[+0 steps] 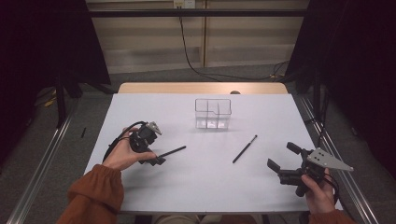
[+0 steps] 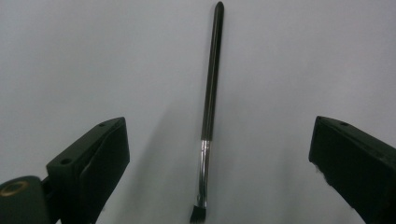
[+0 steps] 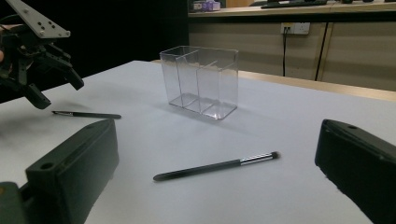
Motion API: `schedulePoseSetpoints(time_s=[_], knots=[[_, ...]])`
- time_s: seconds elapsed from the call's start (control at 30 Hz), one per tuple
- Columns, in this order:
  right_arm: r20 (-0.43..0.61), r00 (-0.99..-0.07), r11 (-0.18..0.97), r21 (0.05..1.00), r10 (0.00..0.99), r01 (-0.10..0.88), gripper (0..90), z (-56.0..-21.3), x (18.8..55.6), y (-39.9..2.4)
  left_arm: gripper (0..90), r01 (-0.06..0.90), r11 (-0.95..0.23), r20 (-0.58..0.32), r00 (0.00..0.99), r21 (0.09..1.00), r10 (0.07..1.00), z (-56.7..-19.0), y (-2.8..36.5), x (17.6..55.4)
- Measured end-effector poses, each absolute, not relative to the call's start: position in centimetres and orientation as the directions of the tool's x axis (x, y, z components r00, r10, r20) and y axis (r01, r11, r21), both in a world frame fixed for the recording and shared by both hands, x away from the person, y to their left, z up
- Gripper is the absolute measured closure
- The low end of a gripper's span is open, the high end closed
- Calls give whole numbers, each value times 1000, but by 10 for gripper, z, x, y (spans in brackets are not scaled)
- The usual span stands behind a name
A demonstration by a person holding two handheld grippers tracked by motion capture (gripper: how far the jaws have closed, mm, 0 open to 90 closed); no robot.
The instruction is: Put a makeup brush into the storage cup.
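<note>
A thin black brush (image 2: 212, 84) with a silver ferrule lies flat on the white table (image 1: 187, 186). My left gripper (image 2: 219, 126) hangs open just above its bristle end, the jaws wide on either side and touching nothing. From above, that brush (image 1: 172, 151) sticks out to the right of the left gripper (image 1: 156, 157). A second black brush (image 1: 245, 149) lies right of centre. My right gripper (image 1: 283, 156) stands open near the table's right front, facing that brush (image 3: 219, 165). A clear three-part organizer (image 1: 212, 113) stands upright and empty behind them.
The table's wooden far edge (image 1: 201, 87) lies behind the organizer (image 3: 201, 81). Dark curtains hang on both sides. In the right gripper view the left gripper (image 3: 37, 79) hovers over the first brush (image 3: 86, 114) at far left.
</note>
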State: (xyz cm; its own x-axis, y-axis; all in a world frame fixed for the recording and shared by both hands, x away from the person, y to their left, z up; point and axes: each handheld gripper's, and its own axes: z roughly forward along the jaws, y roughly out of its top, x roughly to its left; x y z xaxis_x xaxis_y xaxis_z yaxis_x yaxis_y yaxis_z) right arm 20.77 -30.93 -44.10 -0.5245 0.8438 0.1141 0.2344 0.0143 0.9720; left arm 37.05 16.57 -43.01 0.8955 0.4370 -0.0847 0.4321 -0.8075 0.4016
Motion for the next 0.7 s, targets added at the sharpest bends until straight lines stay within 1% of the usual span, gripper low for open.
schedulePoseSetpoints(time_s=[0.07, 0.1, 0.17, 0.23, 0.3, 0.33, 0.4, 0.43, 0.47, 0.5, 0.53, 0.57, 0.6, 0.67, 0.7], knots=[[109, -528, 20, 972, 842, 232, 0, -441, 208, -309, 52, 440, -815, -83, 893, 377, 443, -432, 164, 373], [109, -530, 23, 972, 841, 236, 0, -441, 208, -309, 61, 425, -830, -83, 901, 361, 425, -434, 163, 373], [111, -532, 22, 971, 840, 237, 0, -441, 208, -309, 68, 419, -834, -84, 904, 359, 418, -435, 162, 372], [112, -531, 21, 971, 840, 238, 0, -441, 208, -309, 98, 401, -848, -86, 914, 348, 397, -436, 161, 372], [111, -529, 24, 970, 842, 241, 0, -441, 208, -308, 148, 400, -854, -95, 915, 333, 391, -438, 160, 374], [111, -529, 24, 970, 842, 241, 0, -441, 208, -308, 148, 396, -858, -85, 917, 328, 391, -439, 159, 375], [108, -526, 24, 971, 843, 239, 0, -441, 208, -308, 219, 388, -866, -88, 921, 315, 380, -440, 159, 376], [108, -525, 24, 971, 845, 239, 0, -441, 208, -309, 283, 387, -867, -85, 921, 313, 380, -442, 158, 376], [108, -525, 24, 971, 845, 239, 0, -441, 208, -309, 283, 385, -872, -85, 922, 304, 377, -443, 157, 375], [109, -526, 24, 971, 844, 240, 0, -441, 208, -309, 319, 384, -874, -86, 923, 298, 376, -444, 157, 375], [109, -526, 24, 970, 843, 240, 0, -441, 208, -309, 355, 375, -883, -68, 926, 281, 372, -446, 154, 374], [109, -526, 24, 970, 843, 240, 0, -441, 208, -309, 375, 375, -883, -68, 926, 281, 372, -446, 154, 374], [109, -526, 24, 971, 843, 239, 0, -441, 208, -309, 415, 380, -883, -71, 924, 277, 375, -447, 153, 374], [104, -527, 30, 970, 843, 239, 0, -442, 208, -308, 447, 378, -886, -58, 924, 269, 377, -448, 151, 373], [104, -527, 30, 970, 843, 239, 0, -442, 208, -308, 449, 378, -886, -58, 924, 269, 377, -448, 151, 373]])
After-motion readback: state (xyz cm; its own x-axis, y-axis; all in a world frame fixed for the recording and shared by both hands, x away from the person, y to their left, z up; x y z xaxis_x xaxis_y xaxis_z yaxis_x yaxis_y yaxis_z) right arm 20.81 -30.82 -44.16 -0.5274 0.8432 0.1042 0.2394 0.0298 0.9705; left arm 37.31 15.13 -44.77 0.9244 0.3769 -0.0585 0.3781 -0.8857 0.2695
